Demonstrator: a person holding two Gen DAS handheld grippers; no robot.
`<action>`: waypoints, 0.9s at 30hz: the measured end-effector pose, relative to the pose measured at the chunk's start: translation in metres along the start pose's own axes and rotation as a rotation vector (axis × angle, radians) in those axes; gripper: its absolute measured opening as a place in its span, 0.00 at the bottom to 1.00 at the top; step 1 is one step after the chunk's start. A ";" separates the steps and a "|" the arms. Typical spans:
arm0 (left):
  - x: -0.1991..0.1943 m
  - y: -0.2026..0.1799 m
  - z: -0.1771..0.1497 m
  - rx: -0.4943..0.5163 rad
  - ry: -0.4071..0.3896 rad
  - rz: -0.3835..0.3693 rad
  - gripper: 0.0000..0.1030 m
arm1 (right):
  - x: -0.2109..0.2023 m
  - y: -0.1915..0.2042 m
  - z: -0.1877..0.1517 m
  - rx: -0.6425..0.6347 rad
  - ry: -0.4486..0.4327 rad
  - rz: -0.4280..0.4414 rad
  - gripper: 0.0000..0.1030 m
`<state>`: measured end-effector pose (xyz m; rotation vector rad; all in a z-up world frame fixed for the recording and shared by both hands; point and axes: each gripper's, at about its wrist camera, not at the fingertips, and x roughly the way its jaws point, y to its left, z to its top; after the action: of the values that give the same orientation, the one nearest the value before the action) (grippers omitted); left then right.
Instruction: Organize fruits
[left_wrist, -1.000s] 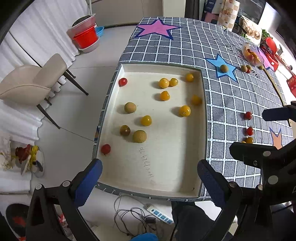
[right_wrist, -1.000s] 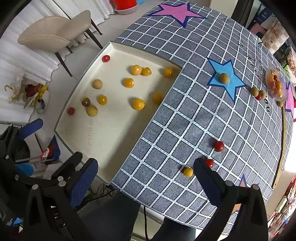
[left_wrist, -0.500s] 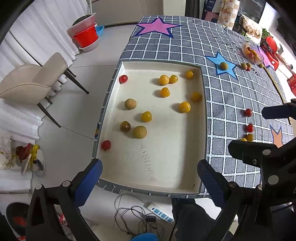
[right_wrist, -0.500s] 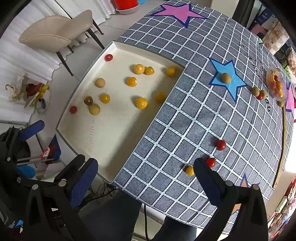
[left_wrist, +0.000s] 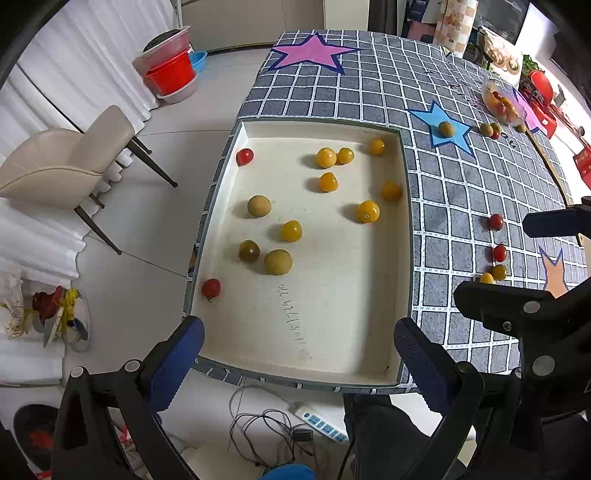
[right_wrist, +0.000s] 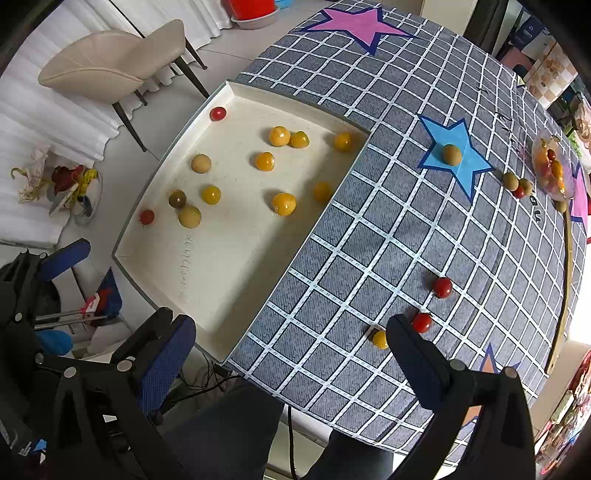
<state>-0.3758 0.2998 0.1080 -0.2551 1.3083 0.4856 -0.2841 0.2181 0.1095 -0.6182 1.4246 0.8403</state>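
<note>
You've got both grippers, left (left_wrist: 295, 354) & right (right_wrist: 291, 354), spread wide w/ nothing in them, hovering over the near table edge, prob. lining up on the loose tomatoes (right_wrist: 422, 322) beside the tray (left_wrist: 405, 236) holding most fruit.

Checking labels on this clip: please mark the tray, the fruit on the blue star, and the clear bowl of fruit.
tray (left_wrist: 405, 236), left wrist view, right rim.
fruit on the blue star (right_wrist: 452, 154), right wrist view, its middle.
clear bowl (left_wrist: 503, 102), left wrist view, its middle.
</note>
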 end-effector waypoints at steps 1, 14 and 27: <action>0.000 0.000 0.000 0.001 0.000 0.000 1.00 | 0.000 0.000 0.000 0.000 0.000 0.001 1.00; 0.001 -0.003 0.001 0.008 0.005 0.005 1.00 | 0.001 0.000 -0.001 -0.002 0.001 0.003 1.00; 0.003 -0.004 0.001 0.011 0.011 0.008 1.00 | 0.001 0.002 -0.001 0.002 0.000 0.003 1.00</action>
<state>-0.3723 0.2972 0.1052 -0.2438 1.3225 0.4846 -0.2863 0.2180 0.1082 -0.6141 1.4265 0.8411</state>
